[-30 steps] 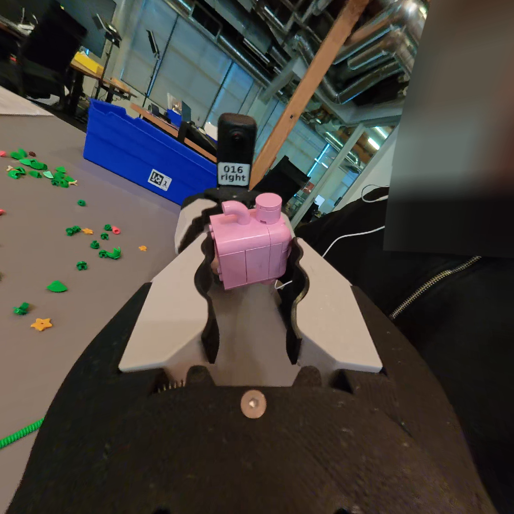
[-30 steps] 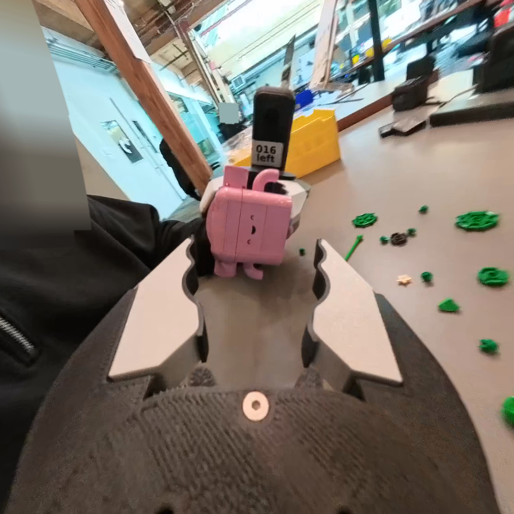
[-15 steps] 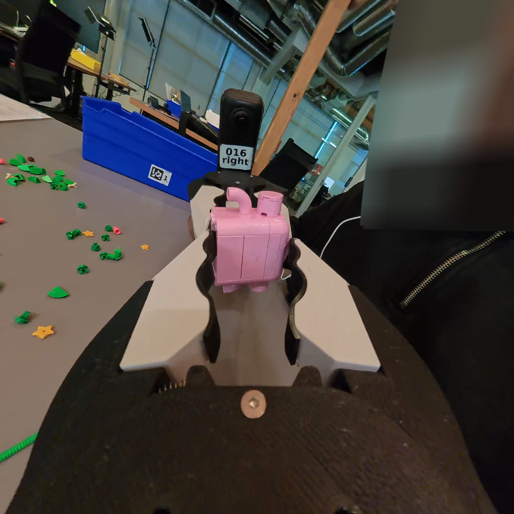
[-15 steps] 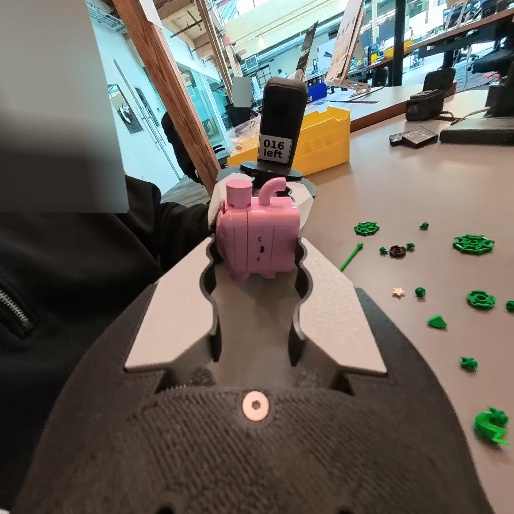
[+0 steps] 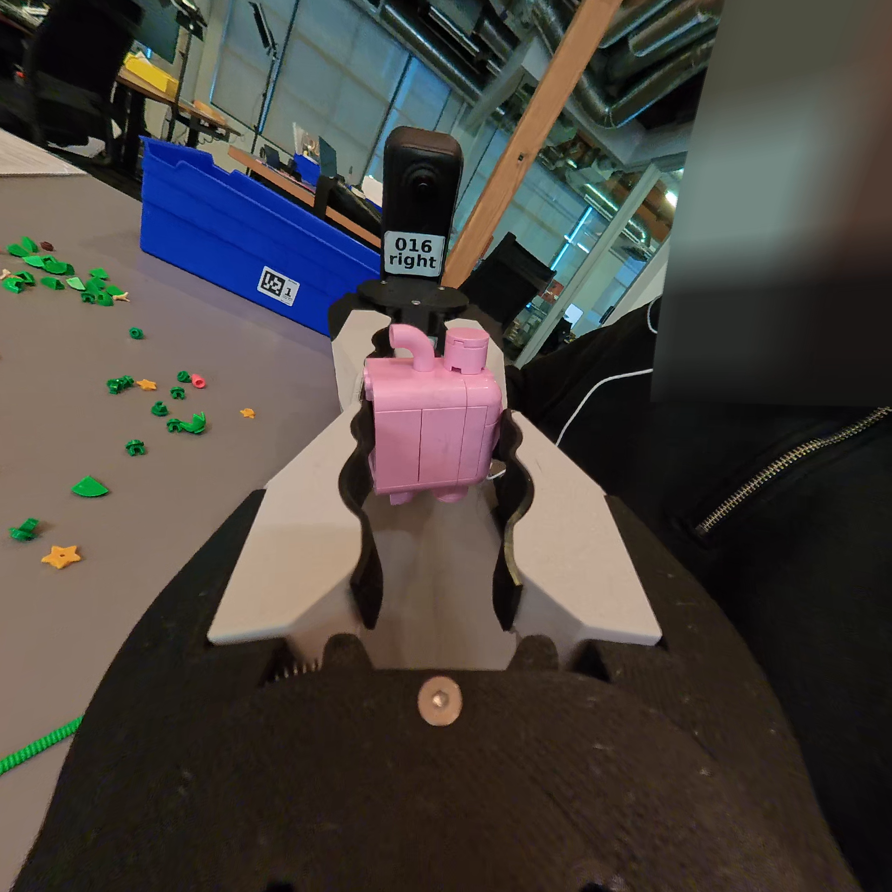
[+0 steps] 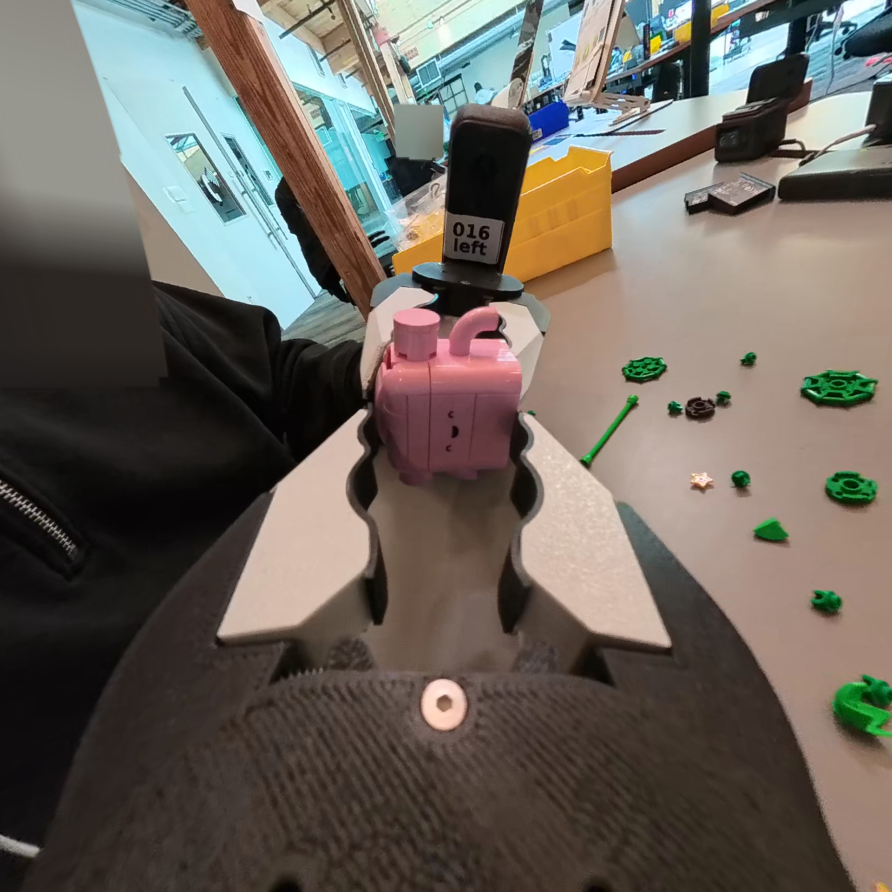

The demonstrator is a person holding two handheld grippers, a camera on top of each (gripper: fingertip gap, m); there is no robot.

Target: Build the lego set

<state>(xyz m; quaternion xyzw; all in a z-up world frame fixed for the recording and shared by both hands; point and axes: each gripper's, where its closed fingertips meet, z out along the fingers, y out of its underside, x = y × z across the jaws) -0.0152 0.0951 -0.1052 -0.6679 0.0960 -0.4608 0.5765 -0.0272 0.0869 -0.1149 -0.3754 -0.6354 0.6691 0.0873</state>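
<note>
A pink lego build [image 5: 429, 434], a boxy block with a curved tube and a round cap on top and small feet below, is held in the air between both grippers. It also shows in the right wrist view [image 6: 449, 415], with a small face on its side. My left gripper [image 5: 434, 425] is shut on its sides. My right gripper [image 6: 441, 425] faces it from the opposite side and is shut on the same block. Each view shows the other gripper's camera mount just behind the block.
Grey table [image 5: 72, 434] with scattered green pieces [image 5: 178, 420] and an orange star [image 5: 60, 555]. A blue bin [image 5: 231, 241] stands behind them. The right wrist view shows a yellow bin [image 6: 555, 217], green round pieces [image 6: 837, 388] and a green stick [image 6: 608, 429]. A person's black jacket [image 5: 724, 531] is close by. My two grippers' fingertips are within a few centimetres of each other.
My right gripper's fingers have moved up around the pink block and closed on it. The block has turned from tilted to upright in my left gripper.
</note>
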